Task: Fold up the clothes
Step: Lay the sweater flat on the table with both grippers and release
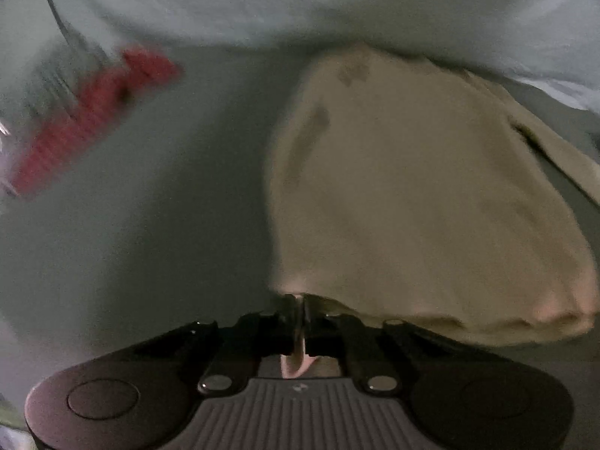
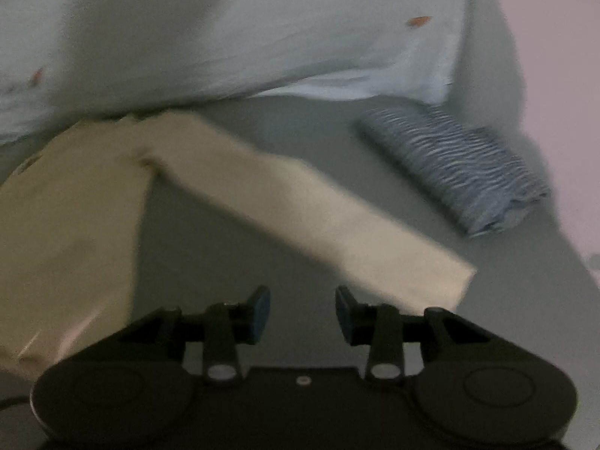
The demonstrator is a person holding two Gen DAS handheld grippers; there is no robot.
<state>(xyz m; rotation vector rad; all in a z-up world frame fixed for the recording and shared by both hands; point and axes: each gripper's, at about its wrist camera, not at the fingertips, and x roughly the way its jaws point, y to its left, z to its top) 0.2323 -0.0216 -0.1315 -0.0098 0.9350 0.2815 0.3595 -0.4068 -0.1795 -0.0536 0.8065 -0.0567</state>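
Observation:
A beige long-sleeved garment (image 1: 412, 187) lies spread on the grey surface (image 1: 150, 206). My left gripper (image 1: 302, 302) is shut on its near left corner, and a strip of the cloth shows between the closed fingers. In the right wrist view the garment's body (image 2: 67, 225) lies at the left, and one sleeve (image 2: 300, 210) runs out diagonally to the lower right. My right gripper (image 2: 302, 311) stands open over bare surface just short of the sleeve's end, with nothing between its blue pads (image 2: 262, 309).
A pale blue-white cloth (image 2: 225, 37) with small orange marks lies bunched along the far side. A folded blue-and-white striped cloth (image 2: 457, 172) lies at the right. A blurred red item (image 1: 93, 112) lies at the far left. The surface's right edge (image 2: 555, 195) meets a pink area.

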